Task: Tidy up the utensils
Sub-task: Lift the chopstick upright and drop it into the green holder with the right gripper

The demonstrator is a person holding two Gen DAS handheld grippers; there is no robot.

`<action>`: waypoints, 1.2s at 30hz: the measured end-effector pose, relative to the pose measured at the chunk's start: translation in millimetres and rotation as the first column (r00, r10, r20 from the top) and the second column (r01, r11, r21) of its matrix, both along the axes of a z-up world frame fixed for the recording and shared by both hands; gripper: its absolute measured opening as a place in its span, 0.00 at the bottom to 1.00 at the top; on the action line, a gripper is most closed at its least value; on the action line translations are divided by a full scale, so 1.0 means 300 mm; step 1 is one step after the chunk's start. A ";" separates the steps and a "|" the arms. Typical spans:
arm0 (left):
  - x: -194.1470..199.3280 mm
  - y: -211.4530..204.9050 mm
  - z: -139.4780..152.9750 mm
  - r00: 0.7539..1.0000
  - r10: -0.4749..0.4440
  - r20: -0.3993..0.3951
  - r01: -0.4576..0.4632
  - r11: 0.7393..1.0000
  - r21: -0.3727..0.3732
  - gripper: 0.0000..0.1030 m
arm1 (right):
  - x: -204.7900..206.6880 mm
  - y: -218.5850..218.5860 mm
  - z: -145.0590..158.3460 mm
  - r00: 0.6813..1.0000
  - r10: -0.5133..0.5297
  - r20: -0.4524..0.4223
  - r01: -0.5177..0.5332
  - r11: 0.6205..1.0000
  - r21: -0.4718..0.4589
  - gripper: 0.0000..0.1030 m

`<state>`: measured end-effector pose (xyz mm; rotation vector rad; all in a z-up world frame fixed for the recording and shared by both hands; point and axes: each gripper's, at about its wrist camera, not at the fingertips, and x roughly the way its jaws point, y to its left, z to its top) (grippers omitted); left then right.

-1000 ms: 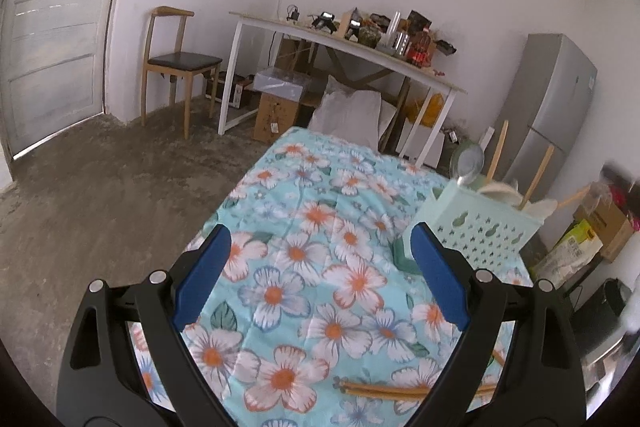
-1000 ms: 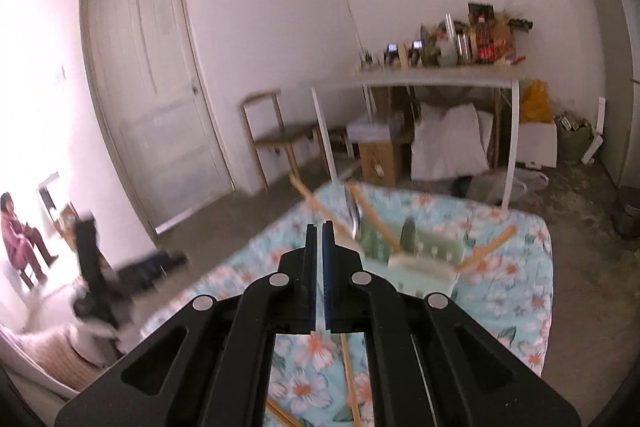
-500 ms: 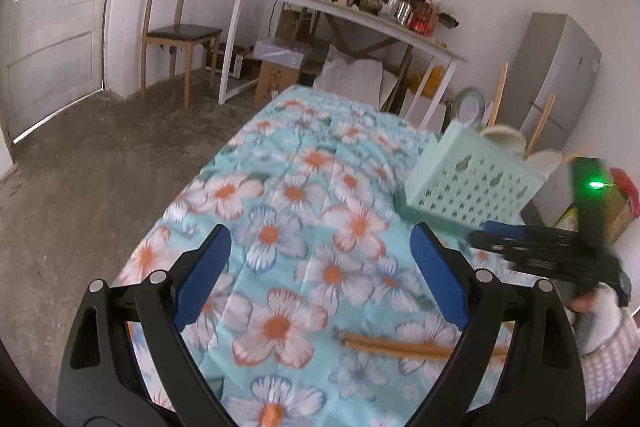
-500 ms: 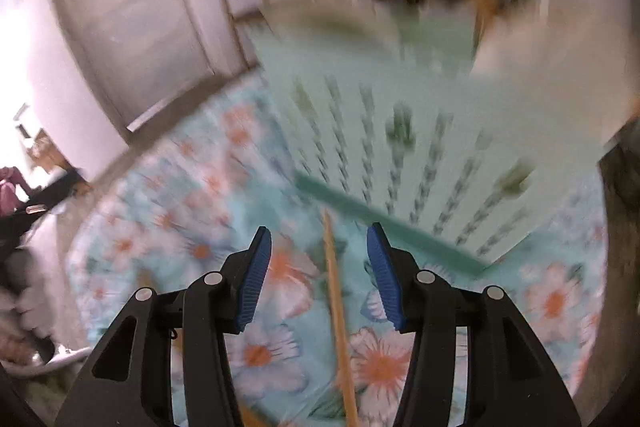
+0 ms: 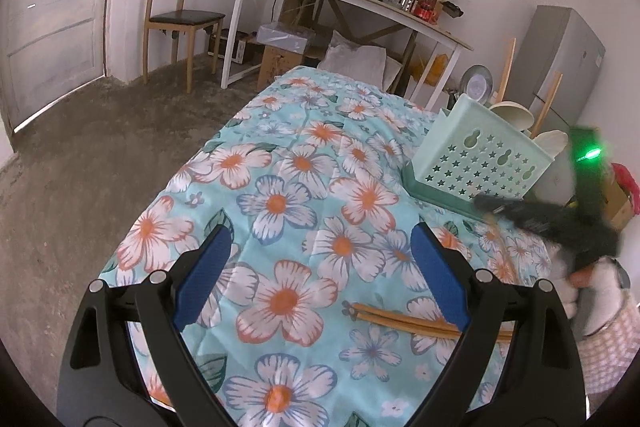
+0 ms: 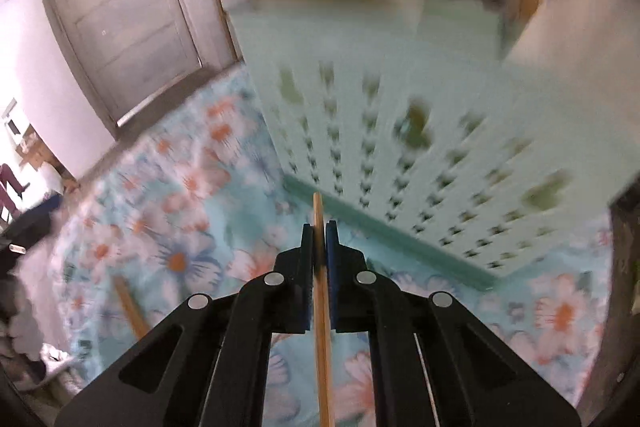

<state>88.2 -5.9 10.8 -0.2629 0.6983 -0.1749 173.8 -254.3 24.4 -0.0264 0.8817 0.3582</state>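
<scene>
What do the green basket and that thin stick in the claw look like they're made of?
The green basket looks like moulded plastic: matte, pale mint, with even star-shaped cut-outs in its wall. The thin stick pinched in the right claw looks like bare wood or bamboo, tan and dull, probably a chopstick; blur hides any grain.

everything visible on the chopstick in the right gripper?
The chopstick is a thin, straight stick, wood or bamboo by its tan look. It runs lengthwise between the blue pads of the right gripper, which are shut on it. Its squared tip pokes just past the fingertips toward the mint green perforated basket, short of its base. Whether it rests on the floral cloth can't be told.
</scene>
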 end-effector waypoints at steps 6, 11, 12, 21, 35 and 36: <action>0.013 0.006 -0.010 1.000 -0.003 -0.008 0.003 1.000 -0.012 0.85 | -0.133 -0.031 0.295 0.979 0.011 0.203 -0.020 0.999 0.039 0.06; 0.018 0.006 -0.017 1.000 -0.004 -0.012 0.004 1.000 -0.016 0.85 | -0.195 -0.075 0.569 0.917 -0.015 0.398 -0.027 0.995 0.099 0.06; 0.018 0.006 -0.017 1.000 -0.004 -0.011 0.004 1.000 -0.016 0.85 | -0.202 -0.084 0.619 0.903 -0.020 0.428 -0.034 0.992 0.118 0.06; 0.020 0.029 -0.039 0.999 0.026 -0.018 -0.027 0.999 -0.021 0.85 | -0.155 -0.137 0.998 0.747 -0.088 0.659 -0.060 0.978 0.198 0.06; 0.022 0.101 -0.052 0.997 0.075 -0.033 -0.076 0.997 -0.033 0.85 | 0.155 -0.175 0.744 0.851 -0.157 0.501 0.100 0.985 0.138 0.06; 0.022 0.103 -0.051 0.997 0.076 -0.033 -0.077 0.996 -0.033 0.85 | 0.159 -0.177 0.714 0.858 -0.160 0.489 0.108 0.985 0.132 0.06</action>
